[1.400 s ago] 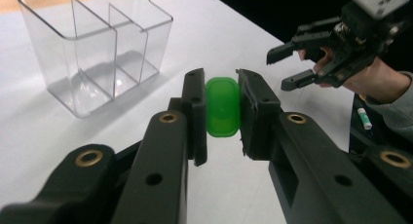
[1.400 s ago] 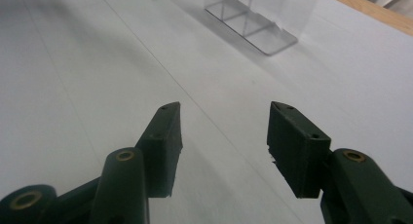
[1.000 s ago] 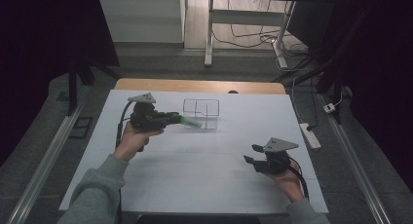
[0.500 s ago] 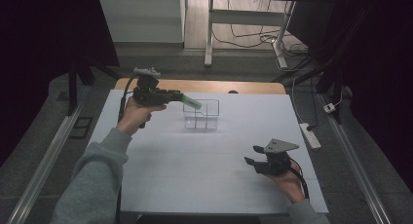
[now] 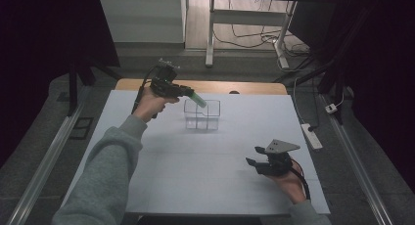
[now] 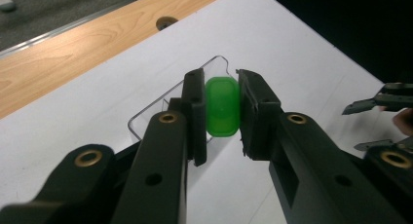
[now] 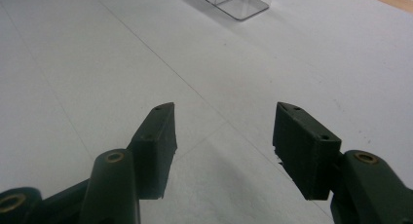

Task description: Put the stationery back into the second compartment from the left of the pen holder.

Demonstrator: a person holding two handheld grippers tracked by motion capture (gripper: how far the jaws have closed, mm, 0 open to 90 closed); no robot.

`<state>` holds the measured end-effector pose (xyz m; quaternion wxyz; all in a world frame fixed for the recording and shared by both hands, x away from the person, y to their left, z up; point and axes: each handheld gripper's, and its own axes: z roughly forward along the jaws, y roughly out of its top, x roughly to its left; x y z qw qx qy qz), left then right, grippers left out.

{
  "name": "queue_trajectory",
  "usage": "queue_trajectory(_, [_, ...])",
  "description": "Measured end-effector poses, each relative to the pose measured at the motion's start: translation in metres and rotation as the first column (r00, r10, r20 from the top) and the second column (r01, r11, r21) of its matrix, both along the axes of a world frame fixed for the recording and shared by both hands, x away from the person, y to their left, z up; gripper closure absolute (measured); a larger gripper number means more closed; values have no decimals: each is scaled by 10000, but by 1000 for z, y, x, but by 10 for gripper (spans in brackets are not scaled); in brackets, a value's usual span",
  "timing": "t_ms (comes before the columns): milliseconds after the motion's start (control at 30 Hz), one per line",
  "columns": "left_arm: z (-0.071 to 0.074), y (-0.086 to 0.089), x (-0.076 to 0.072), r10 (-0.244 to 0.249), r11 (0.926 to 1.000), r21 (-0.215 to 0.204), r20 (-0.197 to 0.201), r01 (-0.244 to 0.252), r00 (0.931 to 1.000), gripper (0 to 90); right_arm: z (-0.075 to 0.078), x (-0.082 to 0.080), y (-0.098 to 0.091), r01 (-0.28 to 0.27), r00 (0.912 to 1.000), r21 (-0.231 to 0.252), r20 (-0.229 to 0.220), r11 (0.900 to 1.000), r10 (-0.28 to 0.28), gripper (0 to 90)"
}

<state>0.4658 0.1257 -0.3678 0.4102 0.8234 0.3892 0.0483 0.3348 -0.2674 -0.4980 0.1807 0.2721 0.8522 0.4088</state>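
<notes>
A: Where is the left gripper [image 5: 192, 94]?
B: Raised at eleven o'clock on the table [image 5: 215, 181], at the clear box [image 5: 202, 114]. Its jaws are clamped on a green piece [image 6: 222, 106], one pad [image 6: 196, 114] on each flank.
A: And the piece against the box?
B: In the high view its tip sits over the box's top left corner; in the left gripper view the box shows behind it. Whether they touch, I cannot tell.
A: The right gripper [image 5: 253, 156]?
B: Low at five o'clock, well apart from the box. In its own view the jaws stand wide with bare table between them, the box at twelve o'clock.
</notes>
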Motion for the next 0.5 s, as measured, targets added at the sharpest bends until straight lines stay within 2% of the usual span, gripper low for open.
queue_trajectory(67, [-3,-3,2,82,9997,210,-13,-81,10000,741,0,0,0,-11,10000,-6,-9,10000,11,411])
queue_trajectory(200, [-8,-6,5,165,9996,248,-43,-164,9999,731,0,0,0,-19,10000,-45,-18,10000,19,411])
queue_trajectory(233, [-8,-6,5,170,9996,207,-1,-170,9999,699,-1,0,0,-24,10000,-27,-16,10000,24,411])
queue_trajectory(300, [-8,-8,4,160,9991,379,212,-168,9996,505,-1,1,-1,-38,10000,10,-37,10000,38,411])
queue_trajectory(333, [-7,-9,2,174,9983,549,405,-196,9990,461,-1,1,-1,-24,10000,-1,-47,10000,24,410])
queue_trajectory(500, [-11,-1,-12,134,9988,459,746,-168,9971,420,0,0,-2,28,10000,7,-24,10000,-28,411])
